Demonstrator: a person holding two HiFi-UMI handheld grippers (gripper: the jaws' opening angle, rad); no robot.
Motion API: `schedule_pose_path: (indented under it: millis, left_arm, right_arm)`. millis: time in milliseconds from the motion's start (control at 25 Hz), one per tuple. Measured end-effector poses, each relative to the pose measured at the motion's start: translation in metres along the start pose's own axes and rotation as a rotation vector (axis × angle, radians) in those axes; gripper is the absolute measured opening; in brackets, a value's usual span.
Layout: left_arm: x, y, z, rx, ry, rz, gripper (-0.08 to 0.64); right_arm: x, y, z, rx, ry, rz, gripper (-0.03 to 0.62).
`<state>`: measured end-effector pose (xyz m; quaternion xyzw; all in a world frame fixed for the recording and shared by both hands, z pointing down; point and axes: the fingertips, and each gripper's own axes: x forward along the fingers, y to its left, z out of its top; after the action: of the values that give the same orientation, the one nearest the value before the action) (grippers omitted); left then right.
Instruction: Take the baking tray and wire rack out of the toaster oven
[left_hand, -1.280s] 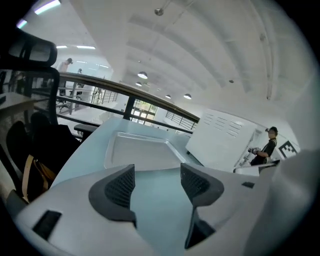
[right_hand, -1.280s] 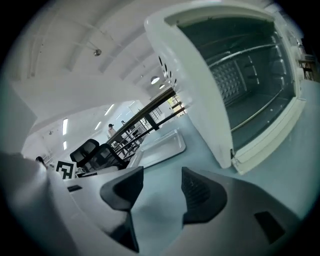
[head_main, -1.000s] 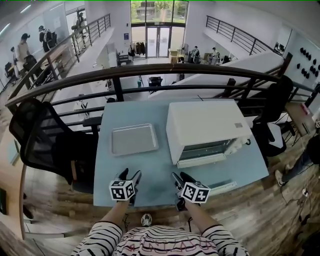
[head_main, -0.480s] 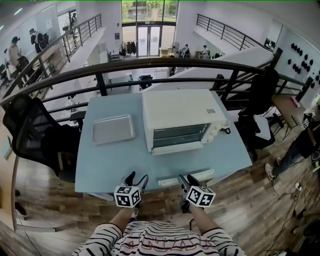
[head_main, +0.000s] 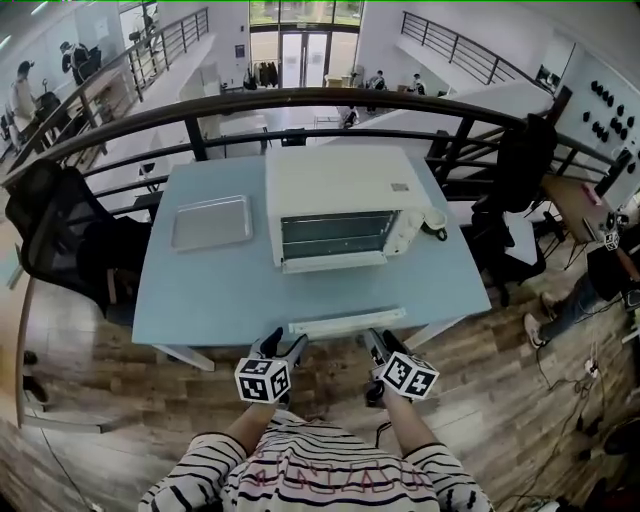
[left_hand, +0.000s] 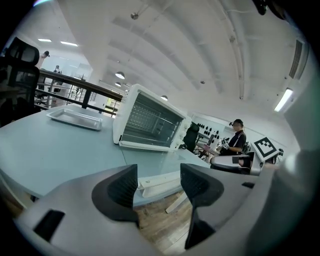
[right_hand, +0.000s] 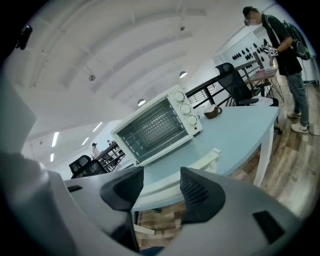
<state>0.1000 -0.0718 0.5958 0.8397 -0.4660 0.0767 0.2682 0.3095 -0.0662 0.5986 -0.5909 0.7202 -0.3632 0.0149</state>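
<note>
The person had swung across and now faced the white box-shaped toaster oven (head_main: 335, 205) square on; it stood mid-table, glass door shut. Left gripper (head_main: 283, 343) and right gripper (head_main: 383, 340) hung just short of the near edge of the pale blue table (head_main: 200, 290), both spread wide with nothing between them. A flat silver metal baking tray (head_main: 210, 222) lay left of the oven, so probably the rack was what remained. Whether the grid behind the glass was the wire rack was hard to tell.
</note>
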Motion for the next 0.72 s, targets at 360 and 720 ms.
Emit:
schedule_pose_path:
  millis: [360, 720]
  left_arm:
    - [0.029, -0.004, 0.053, -0.101, -0.129, -0.015, 0.268]
    - [0.085, 0.011, 0.110, -0.196, -0.231, -0.053, 0.268]
  right_arm:
    - [0.025, 0.003, 0.048, 0.069, -0.094, 0.046, 0.239]
    - [0.074, -0.006, 0.106, 0.158, -0.176, 0.051, 0.232]
